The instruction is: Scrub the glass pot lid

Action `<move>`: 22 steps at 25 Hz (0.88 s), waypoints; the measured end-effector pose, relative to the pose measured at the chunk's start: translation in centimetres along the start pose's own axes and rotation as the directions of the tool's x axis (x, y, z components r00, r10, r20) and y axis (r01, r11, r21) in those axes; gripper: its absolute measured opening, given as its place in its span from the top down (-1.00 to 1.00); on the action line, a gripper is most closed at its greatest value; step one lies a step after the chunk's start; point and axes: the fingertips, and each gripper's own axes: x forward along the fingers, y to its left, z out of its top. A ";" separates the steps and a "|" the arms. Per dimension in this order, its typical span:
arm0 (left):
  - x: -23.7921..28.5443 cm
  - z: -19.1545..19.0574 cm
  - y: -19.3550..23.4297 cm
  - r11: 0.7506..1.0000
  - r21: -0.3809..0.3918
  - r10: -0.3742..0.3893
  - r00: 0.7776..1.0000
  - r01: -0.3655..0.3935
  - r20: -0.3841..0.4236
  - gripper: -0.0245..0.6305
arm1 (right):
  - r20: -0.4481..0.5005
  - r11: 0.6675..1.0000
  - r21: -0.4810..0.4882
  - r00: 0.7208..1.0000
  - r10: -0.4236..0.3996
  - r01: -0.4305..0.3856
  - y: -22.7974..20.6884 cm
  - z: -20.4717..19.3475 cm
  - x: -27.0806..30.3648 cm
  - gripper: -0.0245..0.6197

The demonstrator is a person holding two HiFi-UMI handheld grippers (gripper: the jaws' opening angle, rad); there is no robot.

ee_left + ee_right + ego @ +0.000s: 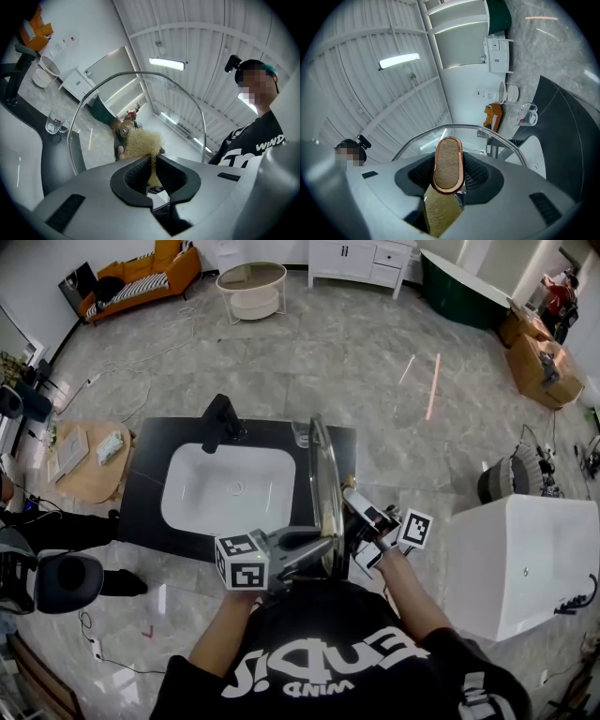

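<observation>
- The glass pot lid (323,474) stands on its edge in the air, over the right end of the black counter (150,484) and just beside the white sink (230,488).
- The right gripper (352,517) has its jaws closed on the lid's handle (447,164) (a wooden knob with a copper ring), so this hand carries the lid.
- The left gripper (314,549) has its jaws pressed together on a yellow fibrous scrubber (143,143). The scrubber lies against the glass on the side away from the handle.
- I judge the scrubbing to be under way. No foam or water shows on the glass, and it is too clear for me to say which parts are already clean, so most of the surface may still be left.
- Rinsing the lid and putting it down are not yet done.
- Both forearms are bent in close before the chest and the grippers face each other through the lid. The left one points about level and the right one tilts a little upward.
</observation>
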 end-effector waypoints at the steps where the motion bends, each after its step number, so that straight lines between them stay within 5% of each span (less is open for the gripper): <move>1: 0.0 0.2 -0.1 1.000 0.002 -0.004 1.000 0.003 0.005 0.81 | 0.000 1.000 0.005 1.000 -0.001 0.001 0.0 -0.1 -0.1 0.39; 22: -2.5 7.1 1.9 0.999 0.000 0.042 0.981 -0.043 0.190 0.81 | -0.130 0.998 0.017 0.990 -0.056 0.059 -1.7 -3.9 -0.3 0.39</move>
